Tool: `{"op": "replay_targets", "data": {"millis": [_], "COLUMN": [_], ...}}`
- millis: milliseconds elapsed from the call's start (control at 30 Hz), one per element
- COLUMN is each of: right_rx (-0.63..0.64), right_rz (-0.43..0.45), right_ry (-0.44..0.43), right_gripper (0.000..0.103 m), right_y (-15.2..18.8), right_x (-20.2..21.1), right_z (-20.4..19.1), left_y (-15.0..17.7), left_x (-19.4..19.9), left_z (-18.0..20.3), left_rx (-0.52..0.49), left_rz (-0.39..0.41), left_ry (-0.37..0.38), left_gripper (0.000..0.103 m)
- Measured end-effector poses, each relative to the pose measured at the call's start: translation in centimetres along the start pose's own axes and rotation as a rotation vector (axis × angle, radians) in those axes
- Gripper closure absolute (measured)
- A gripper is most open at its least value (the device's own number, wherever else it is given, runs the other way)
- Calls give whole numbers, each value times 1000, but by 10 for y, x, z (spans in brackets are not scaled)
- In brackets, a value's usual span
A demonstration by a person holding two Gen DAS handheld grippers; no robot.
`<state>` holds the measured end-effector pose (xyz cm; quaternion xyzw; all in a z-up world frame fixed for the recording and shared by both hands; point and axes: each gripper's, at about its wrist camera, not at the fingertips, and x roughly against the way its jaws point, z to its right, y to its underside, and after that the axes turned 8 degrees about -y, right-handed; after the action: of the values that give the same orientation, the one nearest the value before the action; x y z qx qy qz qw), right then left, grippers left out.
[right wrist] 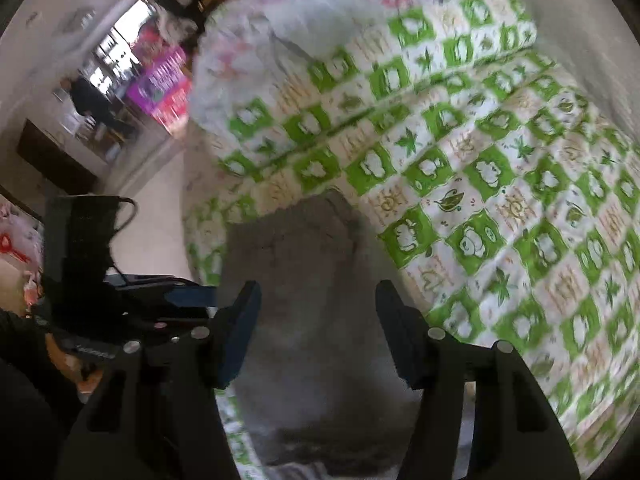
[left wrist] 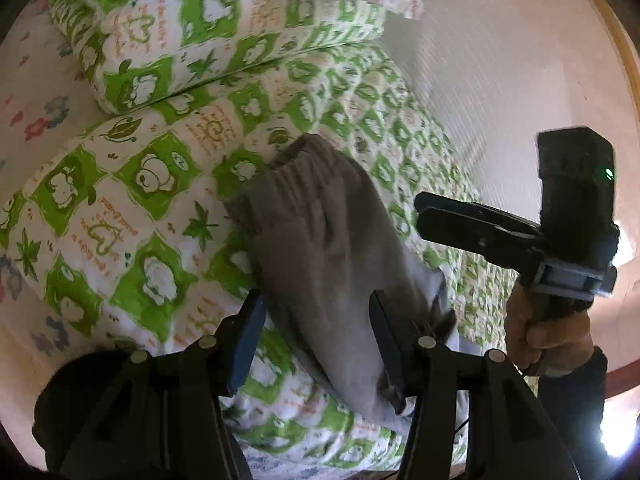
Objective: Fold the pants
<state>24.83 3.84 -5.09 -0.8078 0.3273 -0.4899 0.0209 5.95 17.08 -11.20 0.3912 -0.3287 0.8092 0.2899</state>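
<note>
Pants: the gray pants [left wrist: 320,248] lie folded in a small bundle on the bed, on top of the green and white quilt [left wrist: 132,208]. One end has a bunched waistband.
Left tongs: the left gripper [left wrist: 316,344] is wide open over the near end of the pants. It holds nothing.
Right tongs: the right gripper [right wrist: 316,332] is wide open above the pants [right wrist: 304,280] in its own view. From the left view its fingers [left wrist: 460,220] look close together, holding nothing.
Pillow: a pillow [left wrist: 192,44] with the same print lies farther back on the quilt.

Grey pants [left wrist: 320,240] on green-patterned, seemingly quilted bedding [left wrist: 132,208].
</note>
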Motion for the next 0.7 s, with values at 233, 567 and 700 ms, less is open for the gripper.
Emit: {"op": "replay_targets", "data": {"millis": [233, 567, 700], "right_rx": [-112, -113, -63], "right_rz": [-117, -253, -216], "right_ry": [-88, -170, -140], "right_gripper": [46, 52, 68], "right_y": [-34, -65, -63], "right_x": [-34, -84, -83], "right_z": [45, 61, 46], "left_y": [-11, -24, -27], "left_x": [-16, -38, -41], "left_z": [-12, -16, -15], "left_rx": [31, 68, 76], "left_rz": [-23, -66, -52], "left_ry": [19, 8, 31], "left_gripper": [49, 49, 73]}}
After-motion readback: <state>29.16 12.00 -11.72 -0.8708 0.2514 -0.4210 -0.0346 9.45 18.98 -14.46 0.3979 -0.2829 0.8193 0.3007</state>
